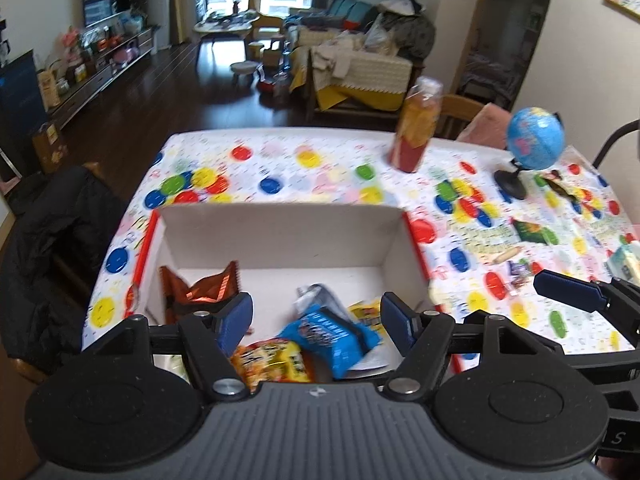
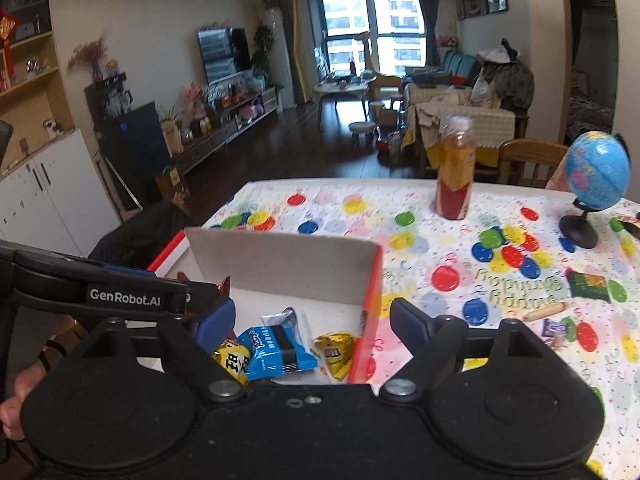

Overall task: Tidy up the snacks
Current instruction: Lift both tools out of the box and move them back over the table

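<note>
A white cardboard box [image 1: 280,236] with red edges stands on the dotted tablecloth. Inside lie an orange-brown packet [image 1: 196,288], a blue packet [image 1: 332,336], a small yellow packet [image 1: 366,312] and an orange-yellow packet [image 1: 272,360]. My left gripper [image 1: 316,320] hangs open over the box's near part, its pads apart from the packets. My right gripper [image 2: 312,322] is also open, above the box's right wall [image 2: 370,292], with the blue packet [image 2: 276,348] and yellow packet [image 2: 336,350] below it. At the right of the left wrist view shows one of the right gripper's fingers [image 1: 572,290].
Loose on the cloth to the right lie a green packet [image 2: 588,284], a sausage stick [image 2: 546,312] and a purple candy [image 2: 556,328]. A drink bottle [image 2: 456,172] and a small globe [image 2: 596,176] stand farther back. A dark jacket hangs on a chair [image 1: 60,248] at the left.
</note>
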### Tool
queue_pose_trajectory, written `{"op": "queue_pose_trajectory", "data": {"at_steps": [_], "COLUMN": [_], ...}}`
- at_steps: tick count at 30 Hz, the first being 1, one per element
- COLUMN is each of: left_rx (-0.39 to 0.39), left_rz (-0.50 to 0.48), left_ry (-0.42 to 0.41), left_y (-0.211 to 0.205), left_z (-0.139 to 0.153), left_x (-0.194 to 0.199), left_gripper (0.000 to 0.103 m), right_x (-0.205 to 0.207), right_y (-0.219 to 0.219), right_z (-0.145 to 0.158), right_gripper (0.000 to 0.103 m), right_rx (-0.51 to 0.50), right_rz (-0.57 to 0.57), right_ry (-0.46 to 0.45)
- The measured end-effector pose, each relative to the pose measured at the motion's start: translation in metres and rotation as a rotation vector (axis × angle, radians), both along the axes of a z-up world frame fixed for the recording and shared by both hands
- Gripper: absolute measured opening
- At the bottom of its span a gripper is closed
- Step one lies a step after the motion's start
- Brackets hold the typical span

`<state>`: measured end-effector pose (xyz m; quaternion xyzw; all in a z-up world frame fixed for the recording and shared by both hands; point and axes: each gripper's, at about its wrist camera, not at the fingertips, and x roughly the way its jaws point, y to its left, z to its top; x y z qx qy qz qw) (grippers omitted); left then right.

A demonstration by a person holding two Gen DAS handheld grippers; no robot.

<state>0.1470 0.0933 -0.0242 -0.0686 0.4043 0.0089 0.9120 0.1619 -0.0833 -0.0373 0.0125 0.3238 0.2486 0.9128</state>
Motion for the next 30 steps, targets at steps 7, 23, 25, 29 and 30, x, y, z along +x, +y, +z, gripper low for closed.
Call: {"op": "queue_pose_trajectory", "data": {"at_steps": [7, 23, 25, 29, 30], "left_rx": [-0.045, -0.086, -0.09, -0.089, -0.087], "left_rz": [-0.057, -0.124, -0.127, -0.135, -0.128], "left_ry": [-0.049, -0.079, -0.07, -0.039, -0.04], "left_y": [-0.026, -0.109, -0.122, -0.15, -0.156], "left_z": [0.013, 0.012, 0.009, 0.001, -0.001], "left_x": [0.0, 0.026, 0.032, 0.046, 0.049], "left_gripper": [0.082, 0.102, 0.102, 0.102, 0.102], "right_x": [-0.009, 0.0, 0.003, 0.011, 0.015], "right_y": [-0.035, -0.132, -0.145, -0.175, -0.183], "right_z": [0.011, -0.002, -0.005, -0.011, -0.013], "right_gripper": [0.091, 0.097, 0.097, 0.097, 0.097], "right_rx": [0.028, 0.008, 0.001, -0.007, -0.009], "right_rz": [-0.071, -0.223, -0.235, -0.258, -0.263], "right_ry": [-0.034, -0.016, -0.012, -0.003, -0.001]}}
